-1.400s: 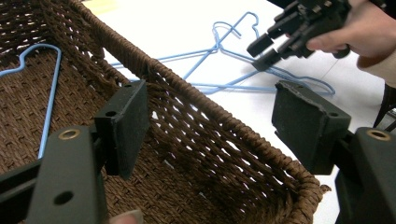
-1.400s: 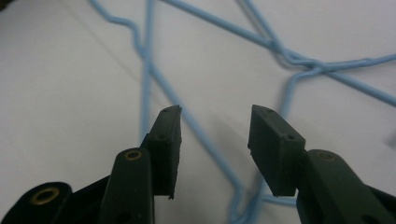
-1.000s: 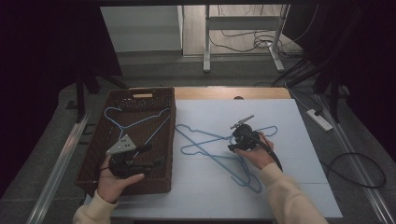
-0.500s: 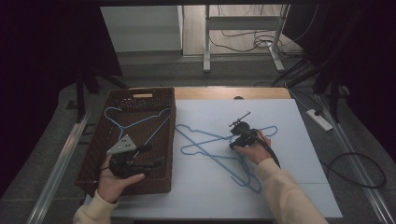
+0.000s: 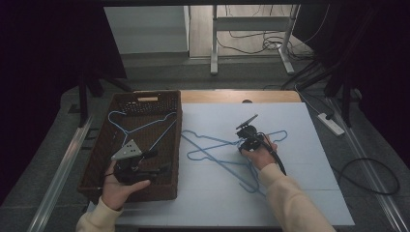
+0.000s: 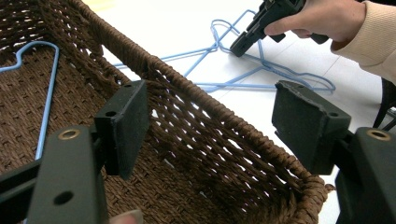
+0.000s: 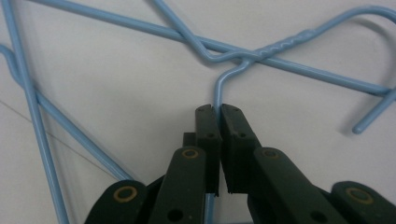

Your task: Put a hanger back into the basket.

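Right gripper (image 7: 215,109): jaws pressing together on the wire of a blue hanger (image 7: 219,88), just below its twisted neck; the wire is running down between the two black pads. In the high view this gripper (image 5: 245,141) is sitting over the tangle of blue hangers (image 5: 217,150) that is lying on the white table sheet (image 5: 309,159), to the right of the basket.

Left gripper (image 6: 210,126): jaws standing wide apart, pinching nothing, straddling the right wall of the brown wicker basket (image 6: 196,121). In the high view it (image 5: 162,162) is hovering low over the basket's near right part.

Basket hanger (image 5: 138,123): another blue hanger, lying flat on the basket floor toward the far end.

Tangle on the sheet: seemingly two hangers crossing one another, though the overlap is making the count uncertain.
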{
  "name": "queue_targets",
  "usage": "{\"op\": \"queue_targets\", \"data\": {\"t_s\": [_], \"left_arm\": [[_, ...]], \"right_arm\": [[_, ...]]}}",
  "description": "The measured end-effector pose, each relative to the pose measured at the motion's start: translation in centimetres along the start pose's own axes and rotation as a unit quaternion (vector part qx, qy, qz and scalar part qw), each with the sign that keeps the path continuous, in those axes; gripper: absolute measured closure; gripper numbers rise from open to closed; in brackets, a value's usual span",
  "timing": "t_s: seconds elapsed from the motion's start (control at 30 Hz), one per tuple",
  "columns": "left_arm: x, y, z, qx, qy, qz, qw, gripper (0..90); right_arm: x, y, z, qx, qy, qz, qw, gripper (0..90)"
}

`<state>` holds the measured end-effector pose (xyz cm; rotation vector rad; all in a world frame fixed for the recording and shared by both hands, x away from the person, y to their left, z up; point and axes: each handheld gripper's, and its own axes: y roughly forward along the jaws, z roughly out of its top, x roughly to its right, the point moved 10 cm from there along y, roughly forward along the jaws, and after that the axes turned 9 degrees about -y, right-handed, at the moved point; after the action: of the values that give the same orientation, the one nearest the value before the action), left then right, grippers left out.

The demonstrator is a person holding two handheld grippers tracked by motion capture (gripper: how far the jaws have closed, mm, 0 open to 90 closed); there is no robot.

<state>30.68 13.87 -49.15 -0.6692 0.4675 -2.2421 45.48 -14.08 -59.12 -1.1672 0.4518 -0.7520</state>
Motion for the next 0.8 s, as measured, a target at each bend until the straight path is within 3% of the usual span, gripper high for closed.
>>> {"op": "queue_targets", "data": {"t_s": [0.13, 0.47, 0.8], "left_arm": [[0.0, 0.0, 0.0, 0.0, 0.0, 0.0, 1.0, 28.5], [0.1, 0.2, 0.0, -0.001, 0.002, 0.001, 1.0, 28.5], [0.5, 0.5, 0.2, -0.003, 0.007, -0.001, 1.0, 28.5]], "right_arm": [[0.3, -0.2, -0.2, -0.002, 0.004, -0.01, 0.9999, 87.5], [0.5, -2.8, 0.1, 0.046, -0.017, -0.017, 0.9987, 87.7], [1.2, -6.0, -0.6, 0.116, -0.034, -0.015, 0.9926, 87.9]]}}
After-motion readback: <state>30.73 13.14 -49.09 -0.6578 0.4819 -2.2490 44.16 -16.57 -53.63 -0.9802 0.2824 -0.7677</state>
